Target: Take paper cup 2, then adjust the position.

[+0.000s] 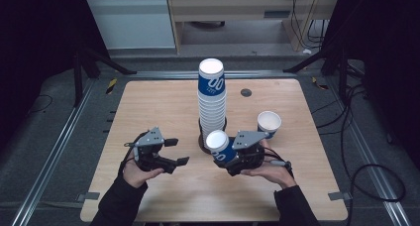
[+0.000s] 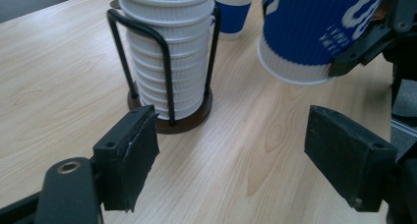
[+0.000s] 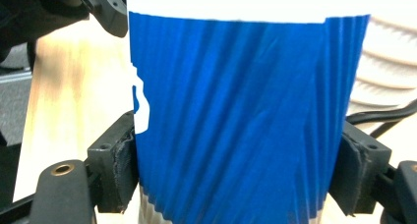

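Note:
A tall stack of blue-and-white paper cups [image 1: 212,99] stands upside down in a black wire holder [image 2: 166,67] at the table's middle. My right gripper [image 1: 227,155] is shut on a single blue ribbed cup [image 1: 221,146], which it holds tilted just in front of the holder. In the right gripper view its pads press both sides of that cup [image 3: 236,111]. My left gripper [image 1: 177,151] is to the left of the holder, open, with nothing between its pads [image 2: 133,155]. From the left gripper view the held cup [image 2: 314,27] hangs at the upper right.
Another single cup [image 1: 269,122] stands upright on the wooden table [image 1: 148,107], to the right of the stack. A dark round grommet [image 1: 245,92] sits near the far edge. Metal rails, stand legs and cables surround the table.

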The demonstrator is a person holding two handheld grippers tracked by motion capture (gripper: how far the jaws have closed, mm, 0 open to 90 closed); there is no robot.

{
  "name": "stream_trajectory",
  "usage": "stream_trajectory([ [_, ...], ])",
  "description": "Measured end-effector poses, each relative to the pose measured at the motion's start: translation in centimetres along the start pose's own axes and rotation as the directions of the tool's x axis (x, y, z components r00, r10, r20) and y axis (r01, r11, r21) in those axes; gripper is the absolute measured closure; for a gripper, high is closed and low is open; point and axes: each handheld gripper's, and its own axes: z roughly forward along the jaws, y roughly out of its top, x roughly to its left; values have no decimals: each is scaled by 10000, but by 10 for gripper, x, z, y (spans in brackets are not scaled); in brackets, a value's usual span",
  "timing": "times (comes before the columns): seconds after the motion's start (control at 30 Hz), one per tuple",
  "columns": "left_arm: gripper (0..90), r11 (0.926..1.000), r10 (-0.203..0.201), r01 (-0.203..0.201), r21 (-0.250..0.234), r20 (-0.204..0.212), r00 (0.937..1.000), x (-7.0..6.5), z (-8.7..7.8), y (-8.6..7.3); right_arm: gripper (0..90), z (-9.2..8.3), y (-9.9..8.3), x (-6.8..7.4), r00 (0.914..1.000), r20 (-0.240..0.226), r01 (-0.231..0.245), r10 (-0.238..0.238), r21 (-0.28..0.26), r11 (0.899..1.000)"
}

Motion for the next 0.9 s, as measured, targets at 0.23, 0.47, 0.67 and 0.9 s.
stream_trajectory([
  [0.23,192,9997,260,-260,9,341,9991,-7,2,4,206,11,-1,4,9990,-408,191,-179,291,9994],
  [0.47,189,9994,332,-326,-108,672,9972,-13,2,7,206,22,-4,9,9972,-646,416,-376,607,9973],
  [0.67,176,9991,426,-431,50,796,9959,-18,6,8,205,31,-6,9,9963,-701,564,-504,858,9947],
  [0.9,167,9987,500,-507,48,961,9941,-22,10,10,205,38,-7,14,9940,-821,814,-730,1050,9911],
])
